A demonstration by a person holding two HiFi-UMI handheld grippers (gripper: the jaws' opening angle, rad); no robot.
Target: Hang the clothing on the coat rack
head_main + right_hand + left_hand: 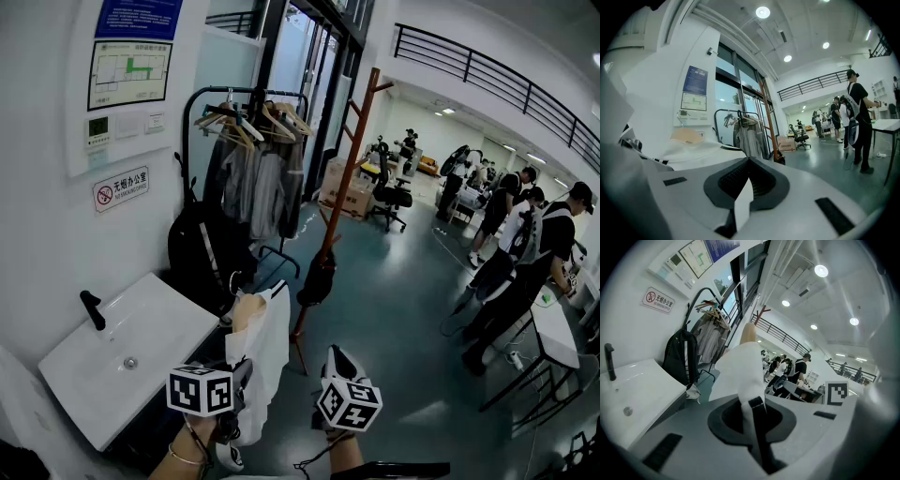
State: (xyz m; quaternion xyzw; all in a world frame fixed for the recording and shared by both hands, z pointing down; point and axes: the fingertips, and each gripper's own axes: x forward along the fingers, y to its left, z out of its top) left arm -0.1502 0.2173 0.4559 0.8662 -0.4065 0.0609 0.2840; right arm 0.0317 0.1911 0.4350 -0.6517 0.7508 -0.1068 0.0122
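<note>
Nearest, at six o'clock in the head view, the left gripper (240,375) is clenched on the white shirt (264,352), which hangs on a wooden hanger (247,309). The right gripper (339,364), at five o'clock, is pinched shut on a thin white strip of cloth, seemingly the same shirt. The white sink (141,337) sits at eight o'clock and the black clothes rail (246,91) at eleven. The brown coat rack (345,155) stands at twelve, well apart from the shirt, with a black backpack (192,248) at ten.
</note>
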